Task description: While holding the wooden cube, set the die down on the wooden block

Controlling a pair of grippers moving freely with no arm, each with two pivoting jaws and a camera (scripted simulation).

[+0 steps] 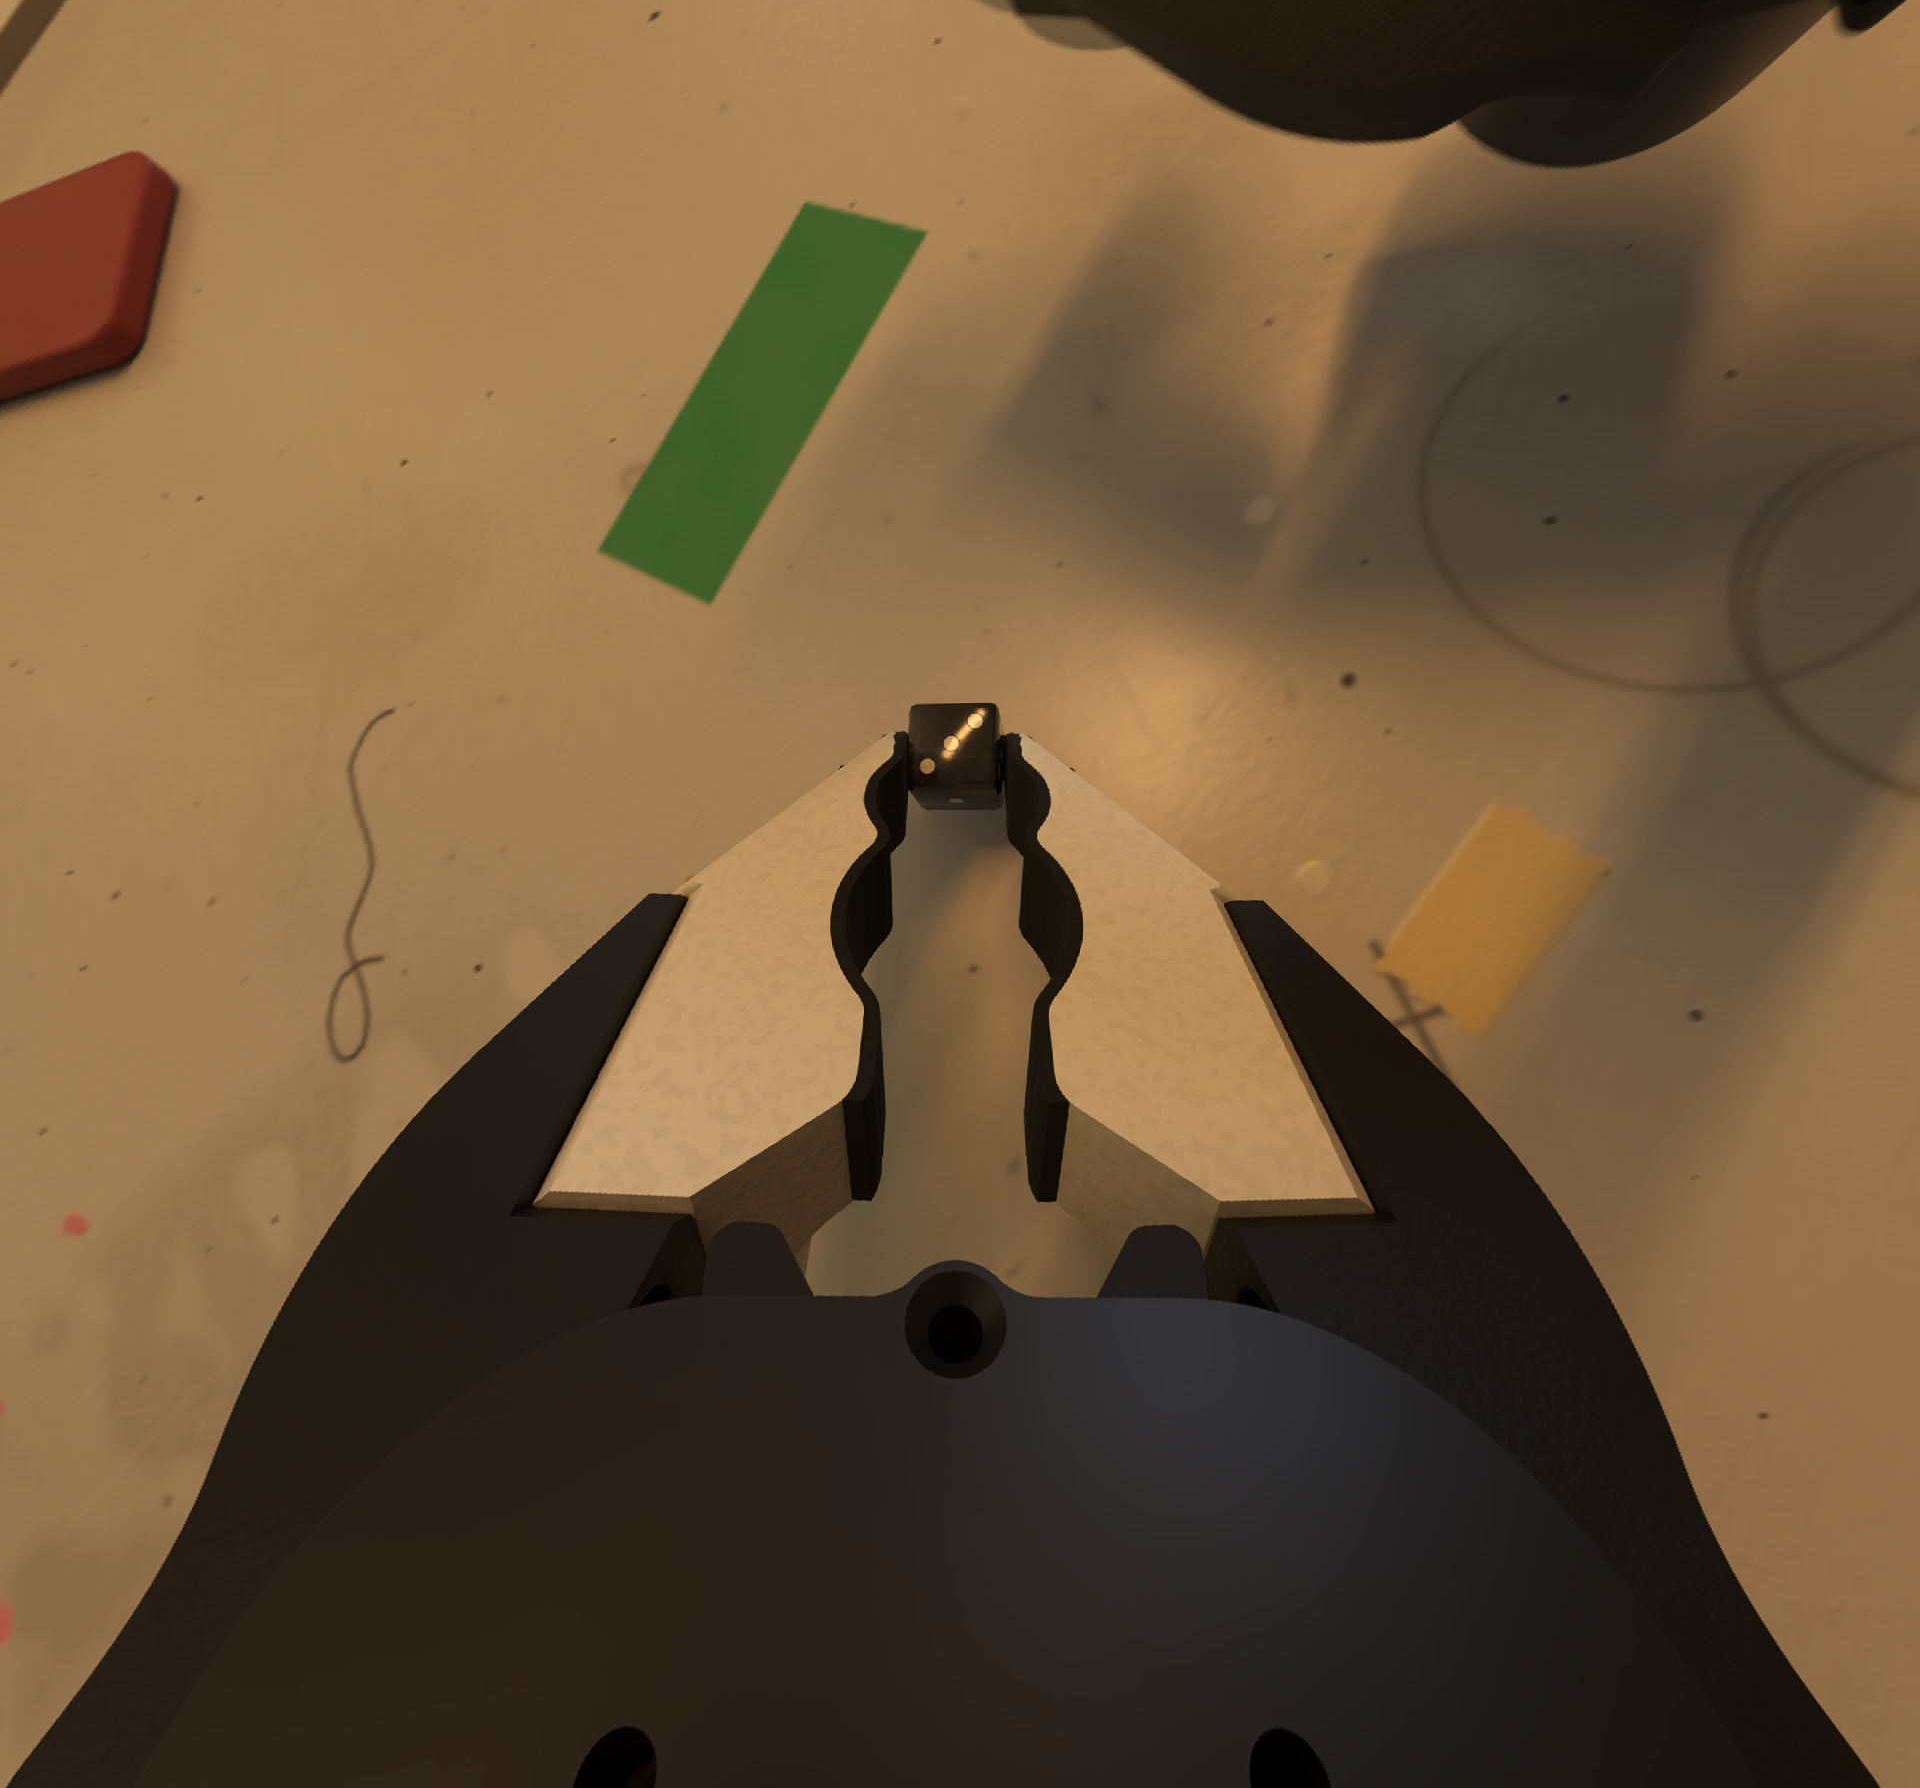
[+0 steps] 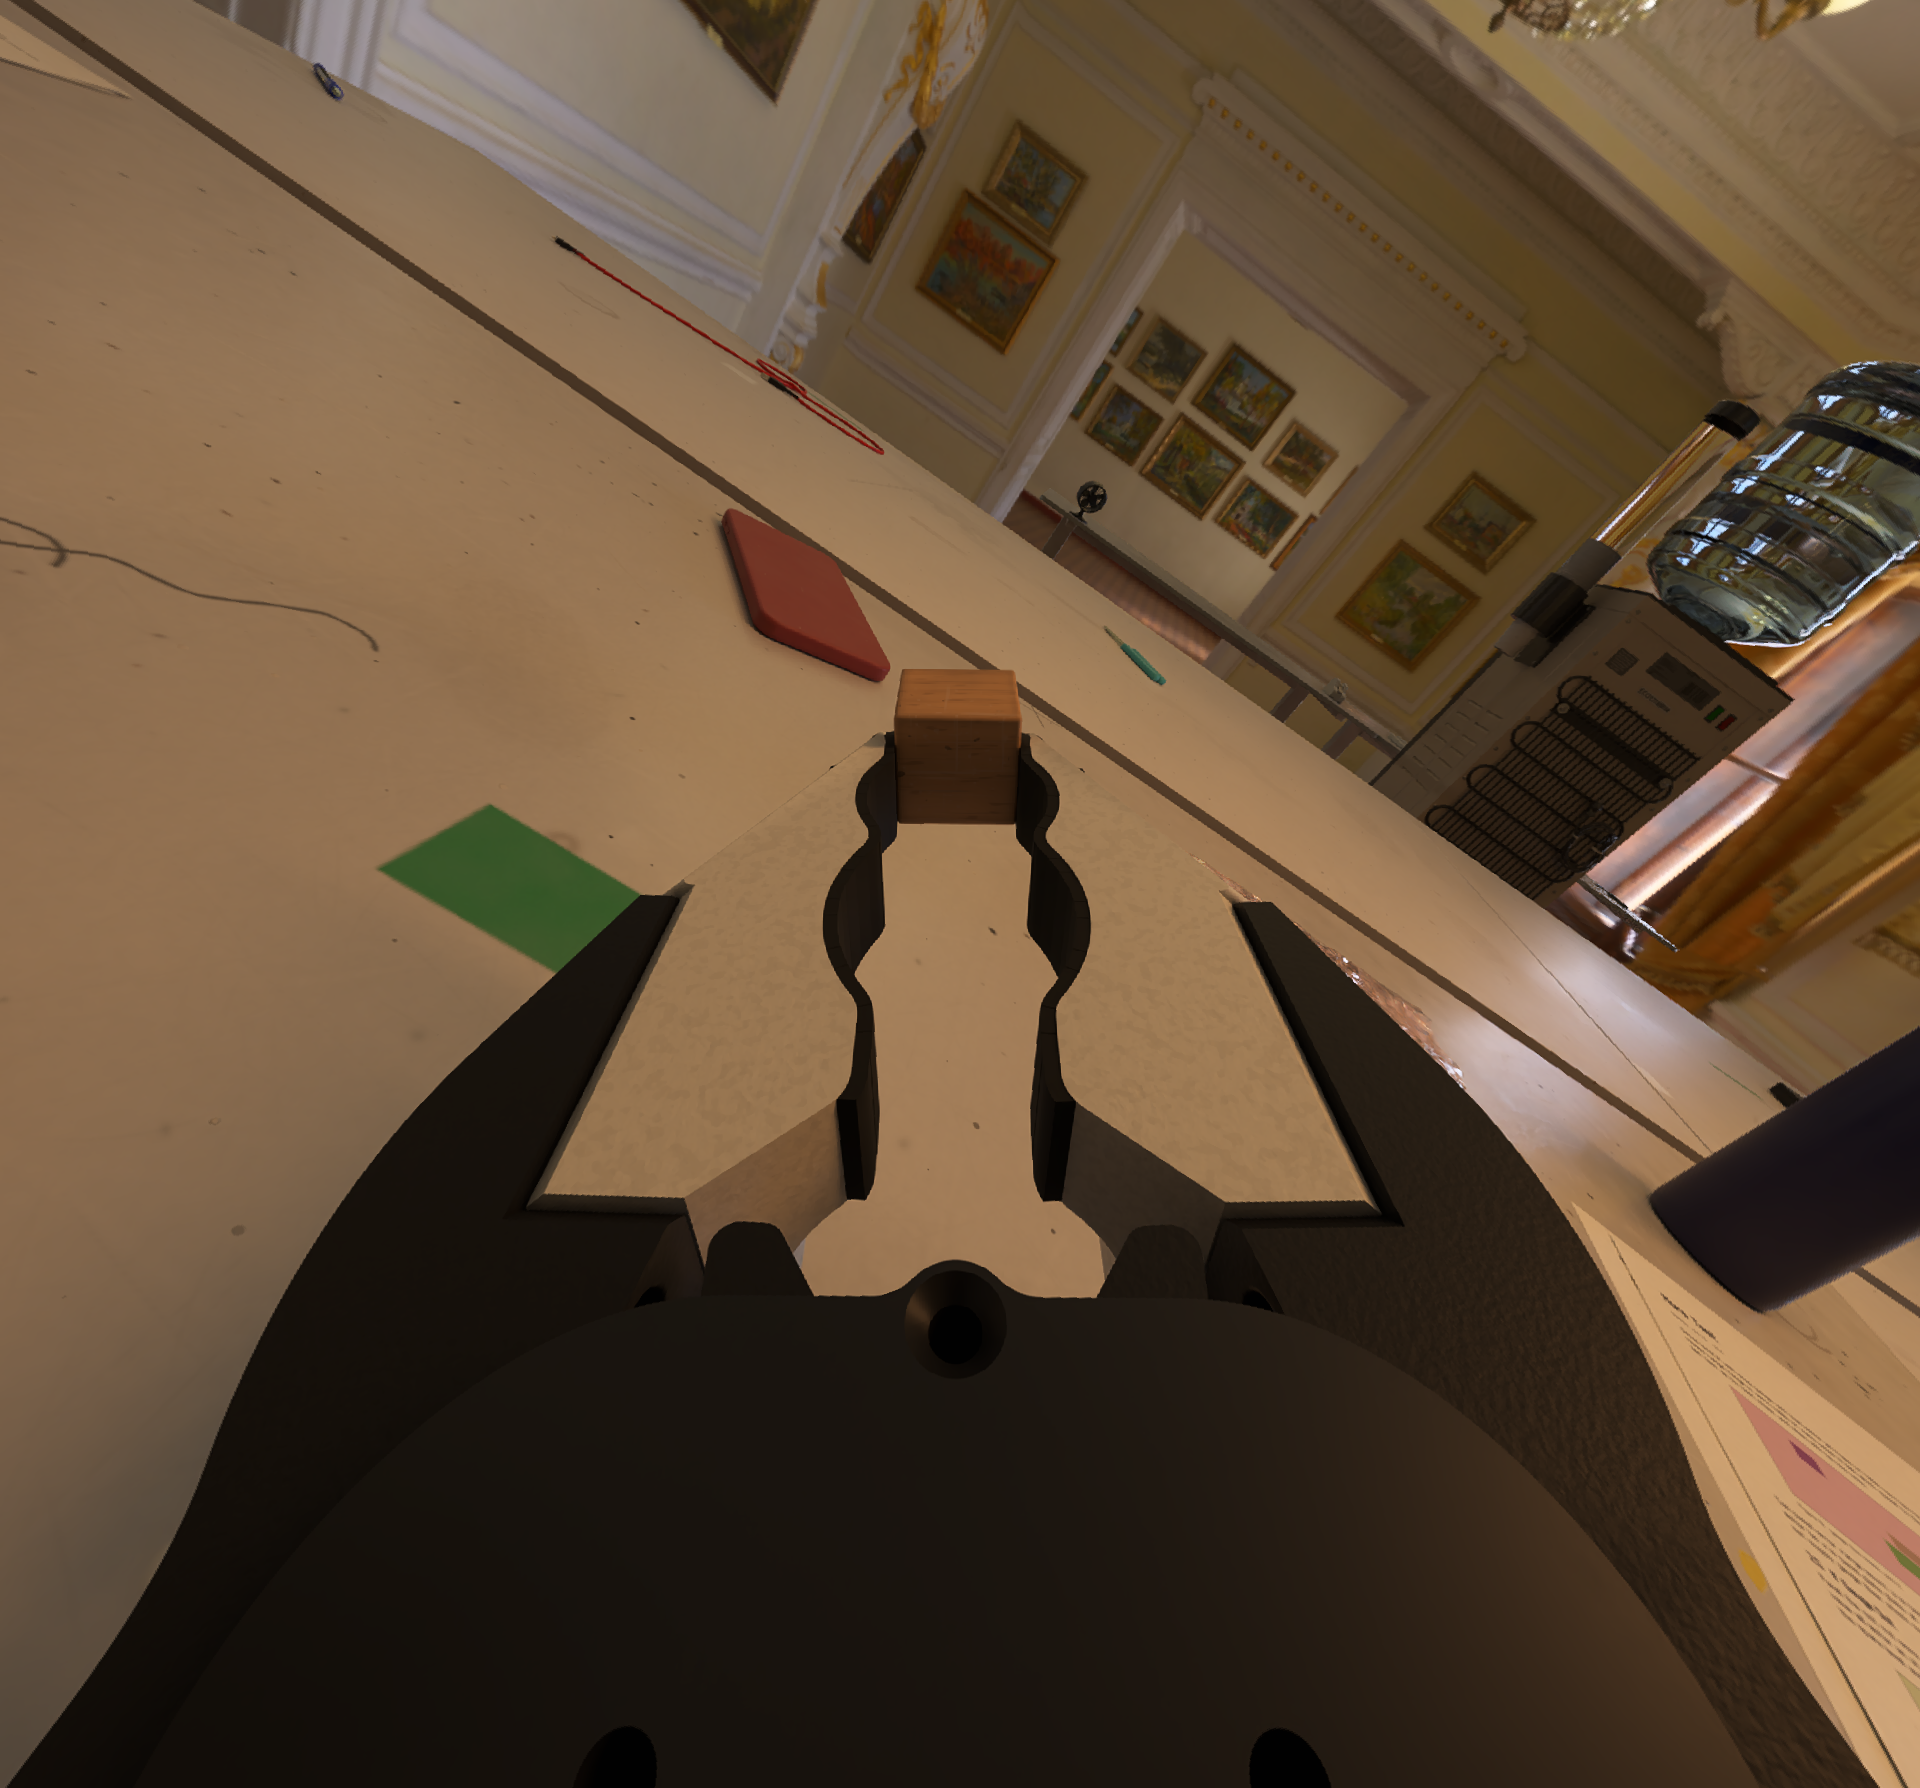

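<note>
My left gripper [image 1: 952,762] is shut on a small black die [image 1: 953,753] with pale pips and holds it at its fingertips above the tan table. My right gripper [image 2: 956,767] is shut on a light wooden cube [image 2: 956,746] at its fingertips, held above the table and tilted. The right gripper's dark body also shows in the left wrist view [image 1: 1455,3] at the top right, above the table. The cube itself is hidden in the left wrist view.
A flat red pad [image 1: 78,268] [image 2: 802,595] and a green strip [image 1: 764,400] [image 2: 509,881] lie on the table, a yellow patch [image 1: 1486,917] to the right. A dark cylinder [image 2: 1808,1188] and printed sheet [image 2: 1808,1489] sit at the right.
</note>
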